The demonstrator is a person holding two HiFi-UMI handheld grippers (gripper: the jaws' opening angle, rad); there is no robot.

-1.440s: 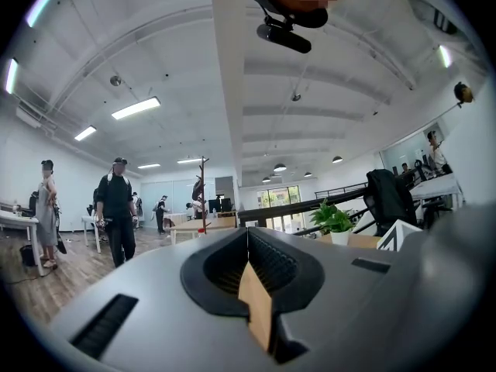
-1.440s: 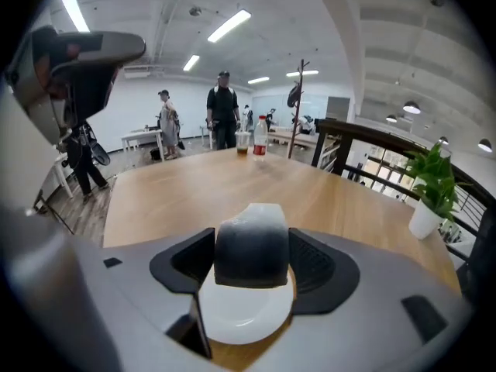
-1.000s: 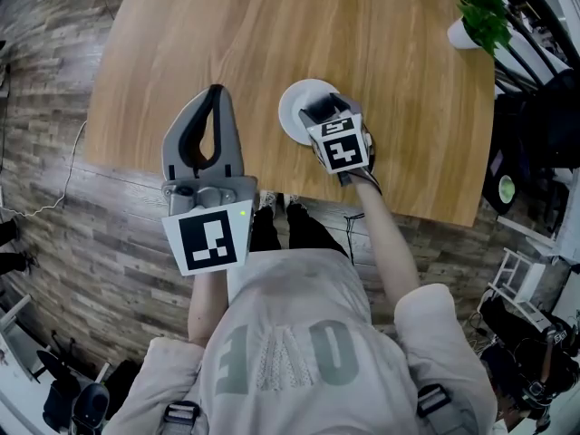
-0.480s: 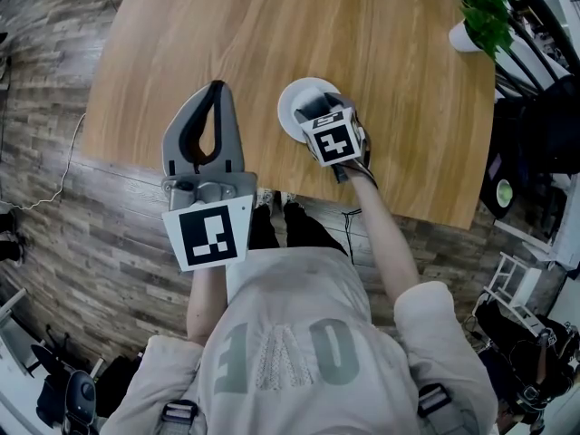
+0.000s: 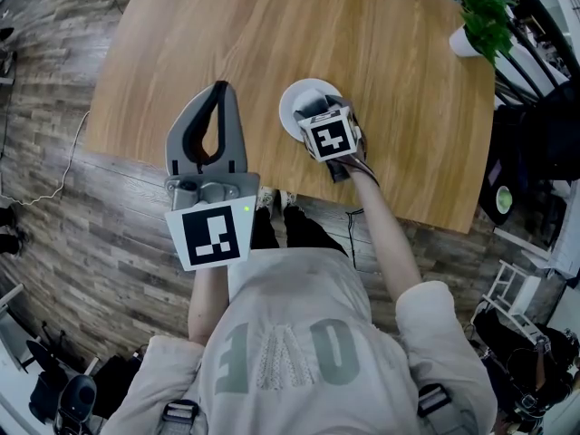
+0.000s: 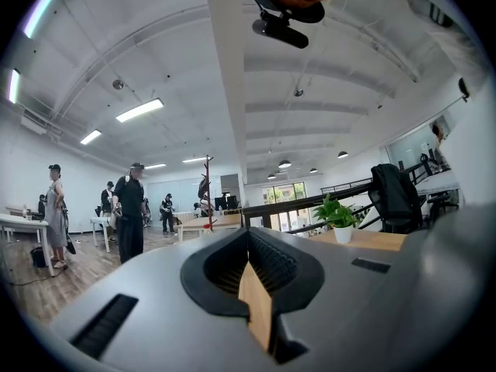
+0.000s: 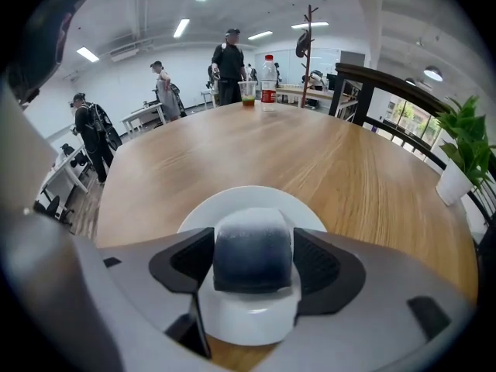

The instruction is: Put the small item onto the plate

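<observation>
In the right gripper view a small dark grey-blue block (image 7: 253, 248) sits between the two black pads (image 7: 184, 260), and my right gripper (image 7: 253, 263) is shut on it. Right under it lies the round white plate (image 7: 246, 201) on the wooden table (image 7: 341, 169). I cannot tell whether the block touches the plate. From the head view, the right gripper (image 5: 317, 112) covers the near half of the plate (image 5: 294, 103). My left gripper (image 5: 217, 89) hangs over the table's near edge, to the left of the plate. It is shut, with only table wood showing in the loop behind its tips (image 6: 248, 235).
A potted plant (image 5: 478, 18) stands at the table's far right corner (image 7: 459, 161). A bottle (image 7: 268, 72) and a cup (image 7: 247, 93) stand at the far end. Several people stand beyond the table. The near table edge (image 5: 272, 181) runs just behind both grippers.
My right gripper has shifted slightly left and further over the plate, its marker cube tilting. The left gripper has stayed where it was.
</observation>
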